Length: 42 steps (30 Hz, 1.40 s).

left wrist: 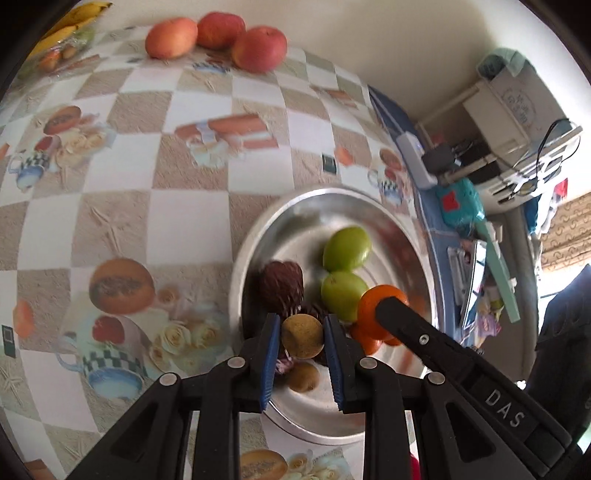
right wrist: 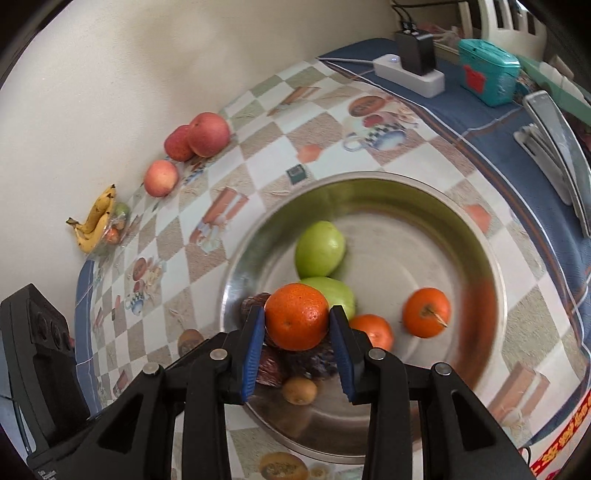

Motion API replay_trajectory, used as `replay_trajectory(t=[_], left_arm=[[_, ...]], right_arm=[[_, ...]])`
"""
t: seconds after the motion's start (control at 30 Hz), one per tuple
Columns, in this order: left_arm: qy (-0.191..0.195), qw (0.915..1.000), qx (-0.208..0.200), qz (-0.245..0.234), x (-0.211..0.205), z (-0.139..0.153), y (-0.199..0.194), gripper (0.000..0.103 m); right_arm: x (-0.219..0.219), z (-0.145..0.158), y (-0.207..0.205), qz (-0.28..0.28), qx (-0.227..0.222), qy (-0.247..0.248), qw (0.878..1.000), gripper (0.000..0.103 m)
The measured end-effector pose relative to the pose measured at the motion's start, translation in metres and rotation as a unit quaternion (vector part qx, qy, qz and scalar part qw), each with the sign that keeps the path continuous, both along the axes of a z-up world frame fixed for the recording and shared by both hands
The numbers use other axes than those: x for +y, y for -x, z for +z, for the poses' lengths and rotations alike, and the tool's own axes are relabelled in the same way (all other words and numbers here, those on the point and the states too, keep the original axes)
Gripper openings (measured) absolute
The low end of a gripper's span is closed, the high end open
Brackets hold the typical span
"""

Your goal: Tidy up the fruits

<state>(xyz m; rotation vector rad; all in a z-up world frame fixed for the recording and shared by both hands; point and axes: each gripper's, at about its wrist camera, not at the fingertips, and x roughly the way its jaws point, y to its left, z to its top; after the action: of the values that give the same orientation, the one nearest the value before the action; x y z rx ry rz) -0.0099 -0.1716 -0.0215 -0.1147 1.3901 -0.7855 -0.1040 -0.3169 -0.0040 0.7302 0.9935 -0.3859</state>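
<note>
A steel bowl (left wrist: pixel 295 206) (right wrist: pixel 461 236) holds two green fruits (left wrist: pixel 346 248) (right wrist: pixel 320 248), dark scaly fruits (left wrist: pixel 281 286), a second kiwi (left wrist: pixel 303 376) (right wrist: pixel 300 390) and two loose oranges (right wrist: pixel 426 312). My left gripper (left wrist: pixel 302 336) is shut on a brown kiwi (left wrist: pixel 303 335) just above the bowl's near side. My right gripper (right wrist: pixel 297 320) is shut on an orange (right wrist: pixel 296 320) above the bowl; the same orange shows in the left wrist view (left wrist: pixel 373 306), beside the left gripper.
Three red apples (left wrist: pixel 218 35) (right wrist: pixel 199 138) and a banana bunch (right wrist: pixel 96 221) (left wrist: pixel 70 27) lie along the wall at the table's far edge. A power strip with charger (right wrist: pixel 410 70), a teal box (right wrist: pixel 487 72) and clutter sit on the blue cloth to the right.
</note>
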Motion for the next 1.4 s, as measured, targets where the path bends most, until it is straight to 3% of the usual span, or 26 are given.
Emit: replay_trajectory(t=[0.17, 0.27, 0.33, 0.4, 0.53, 0.63, 0.7, 0.73, 0.87, 1.03, 1.4], left_arm=[[0.002, 0.9999, 0.001, 0.015, 0.011, 0.003, -0.005, 0.037], [-0.014, 0.9991, -0.013, 0.039, 0.026, 0.005, -0.013, 0.057], [-0.024, 0.9979, -0.023, 0.056, 0.038, 0.006, -0.017, 0.065], [-0.038, 0.9959, -0.029, 0.077, 0.053, 0.007, -0.020, 0.078], [-0.103, 0.9855, -0.072, 0.114, 0.078, 0.007, -0.020, 0.102], [-0.159, 0.9725, -0.122, 0.119, 0.090, 0.012, -0.017, 0.103], [-0.184, 0.9635, -0.156, 0.117, 0.096, 0.018, -0.013, 0.103], [-0.191, 0.9606, -0.167, 0.114, 0.098, 0.020, -0.011, 0.103], [-0.204, 0.9535, -0.199, 0.098, 0.104, 0.029, -0.001, 0.103], [-0.230, 0.9386, -0.237, 0.099, 0.103, 0.043, 0.006, 0.103], [-0.264, 0.9226, -0.248, 0.133, 0.109, 0.049, 0.006, 0.103]], right_arm=[[-0.004, -0.006, 0.005, -0.006, 0.011, -0.005, 1.000, 0.039], [0.002, -0.004, 0.003, 0.005, 0.015, 0.006, 1.000, 0.039], [0.006, -0.002, 0.002, 0.013, 0.016, 0.015, 1.000, 0.040], [0.011, -0.001, 0.002, 0.021, 0.019, 0.024, 0.999, 0.045], [0.020, 0.001, 0.004, 0.036, 0.024, 0.038, 0.998, 0.057], [0.027, 0.005, 0.006, 0.047, 0.024, 0.053, 0.997, 0.061], [0.031, 0.007, 0.007, 0.054, 0.024, 0.063, 0.996, 0.081], [0.033, 0.009, 0.007, 0.056, 0.022, 0.068, 0.996, 0.084], [0.039, 0.018, 0.006, 0.063, 0.010, 0.091, 0.994, 0.085], [0.049, 0.024, 0.003, 0.083, 0.005, 0.114, 0.990, 0.085], [0.068, 0.029, -0.005, 0.120, 0.009, 0.147, 0.982, 0.085]])
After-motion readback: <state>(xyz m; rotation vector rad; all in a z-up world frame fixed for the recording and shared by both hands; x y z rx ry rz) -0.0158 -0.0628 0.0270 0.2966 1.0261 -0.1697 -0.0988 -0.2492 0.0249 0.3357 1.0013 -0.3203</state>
